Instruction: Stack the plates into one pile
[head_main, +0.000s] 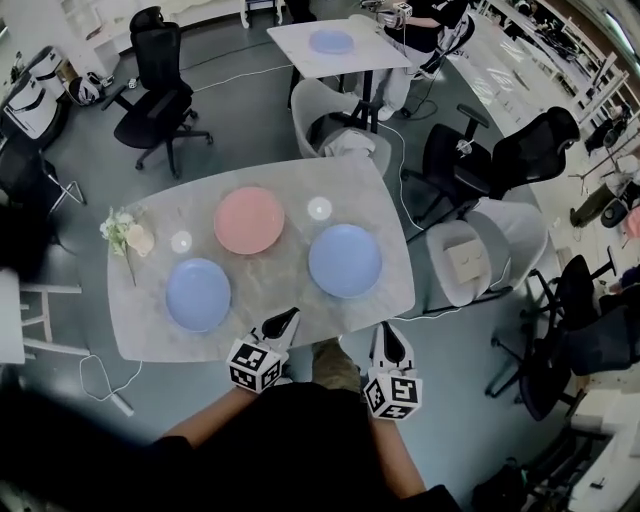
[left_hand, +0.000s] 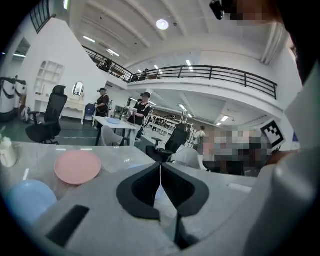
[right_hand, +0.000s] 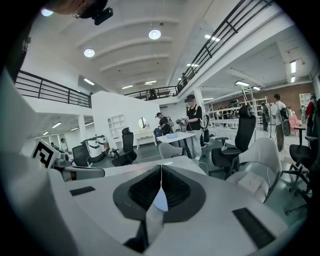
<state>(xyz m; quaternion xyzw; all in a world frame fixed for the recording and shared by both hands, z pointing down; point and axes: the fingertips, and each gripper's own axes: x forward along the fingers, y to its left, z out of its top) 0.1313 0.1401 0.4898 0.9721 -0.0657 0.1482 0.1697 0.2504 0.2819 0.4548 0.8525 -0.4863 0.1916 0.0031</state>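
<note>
On the grey marbled table (head_main: 272, 285), a round pink plate (head_main: 249, 220) sits mid-frame, with round pale-blue plates lower left (head_main: 198, 294) and right (head_main: 345, 260), all apart. At bottom centre, the left gripper (head_main: 288, 318) and right gripper (head_main: 390, 340) have their jaws pressed together and empty. Unopened, they would likely shove plates into the small clear cup (head_main: 319, 208).

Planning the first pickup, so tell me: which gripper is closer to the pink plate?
Left. The left gripper sits nearer the person than the pink plate and slightly to its right; the right gripper is farther over to the right.
</note>
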